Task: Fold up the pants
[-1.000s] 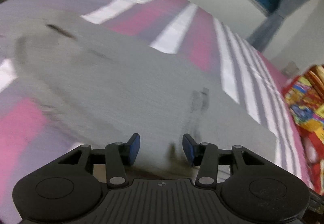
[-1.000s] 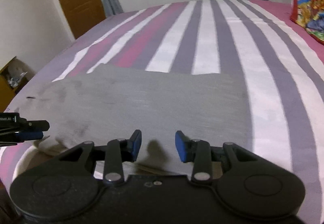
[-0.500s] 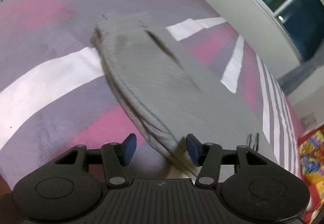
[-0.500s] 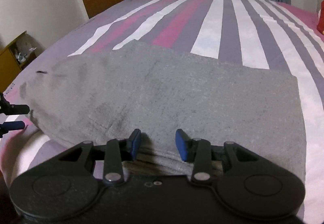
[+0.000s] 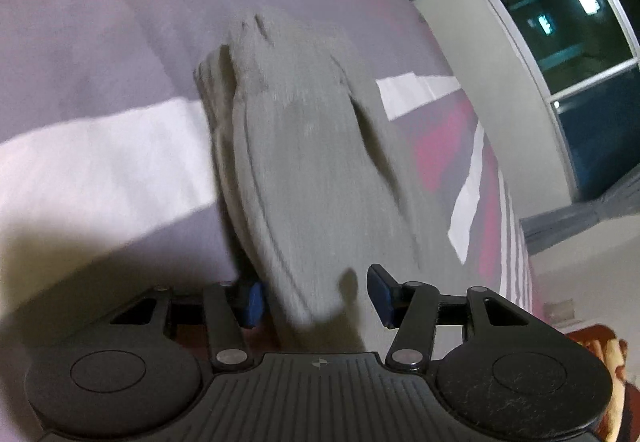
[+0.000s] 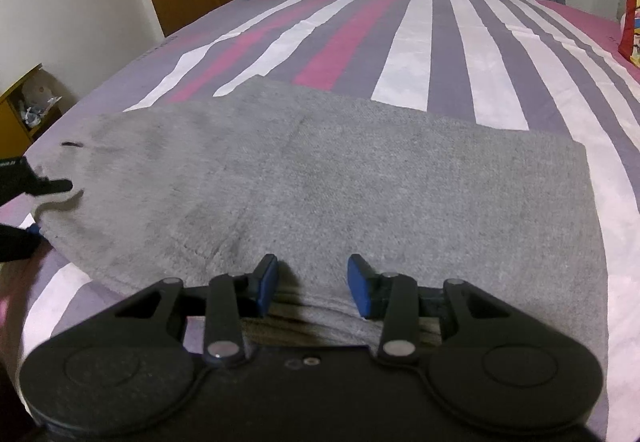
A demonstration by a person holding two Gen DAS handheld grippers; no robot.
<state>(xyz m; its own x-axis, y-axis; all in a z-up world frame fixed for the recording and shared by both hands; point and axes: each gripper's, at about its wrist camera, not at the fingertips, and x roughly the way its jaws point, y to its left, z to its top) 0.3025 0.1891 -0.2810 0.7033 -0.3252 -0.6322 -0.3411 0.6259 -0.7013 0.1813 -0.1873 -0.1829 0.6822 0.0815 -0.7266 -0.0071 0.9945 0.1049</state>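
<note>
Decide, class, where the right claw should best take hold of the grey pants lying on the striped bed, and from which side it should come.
Probably the near edge of the grey pants, approached low from the bed's near side. There the layered hem lies just ahead of the right claw, between its open fingers, while the rest lies flat on the striped bed with nothing to pinch.

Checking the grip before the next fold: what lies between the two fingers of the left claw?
In the left wrist view, the edge of the grey pants runs into the open left claw; the pads do not press on it.
</note>
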